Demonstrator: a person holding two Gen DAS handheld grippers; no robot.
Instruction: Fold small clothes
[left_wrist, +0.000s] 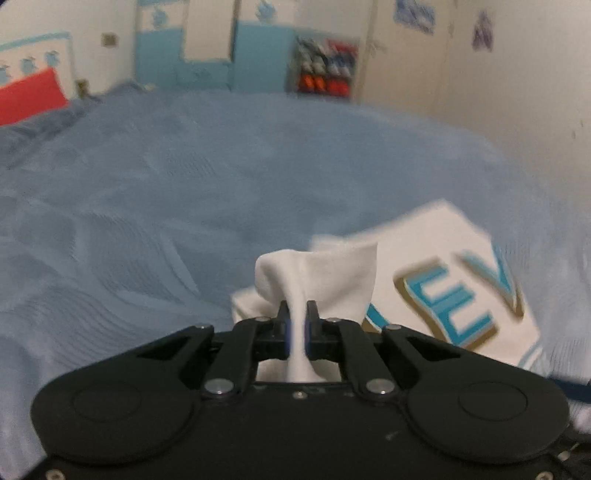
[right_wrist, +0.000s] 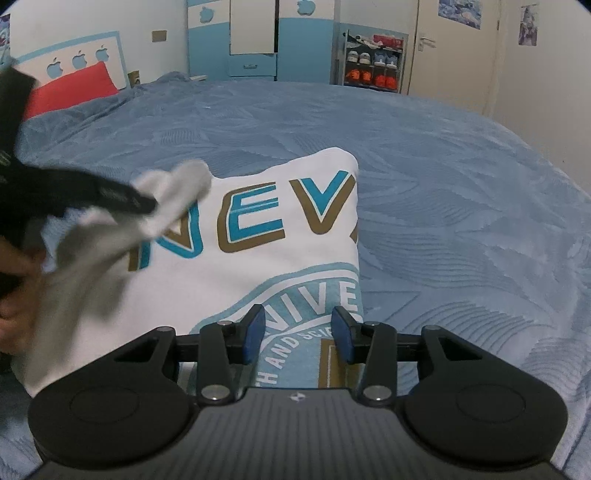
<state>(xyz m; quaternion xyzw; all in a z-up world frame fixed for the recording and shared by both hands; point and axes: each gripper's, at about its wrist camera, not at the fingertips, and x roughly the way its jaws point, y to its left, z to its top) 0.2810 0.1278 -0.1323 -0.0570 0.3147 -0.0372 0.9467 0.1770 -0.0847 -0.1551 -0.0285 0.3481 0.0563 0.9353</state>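
Note:
A white T-shirt with blue and gold lettering lies partly folded on the blue bedspread. My left gripper is shut on a bunched white fold of that T-shirt, which rises between its pads. From the right wrist view the left gripper comes in from the left edge, lifting the fold above the print. My right gripper hovers open over the shirt's round blue emblem near the right folded edge, with nothing pinched between its blue pads.
A red pillow lies at the bed's far left. Behind the bed stand a blue and white wardrobe and a shoe rack. A white door is at the back right. A hand shows at the left edge.

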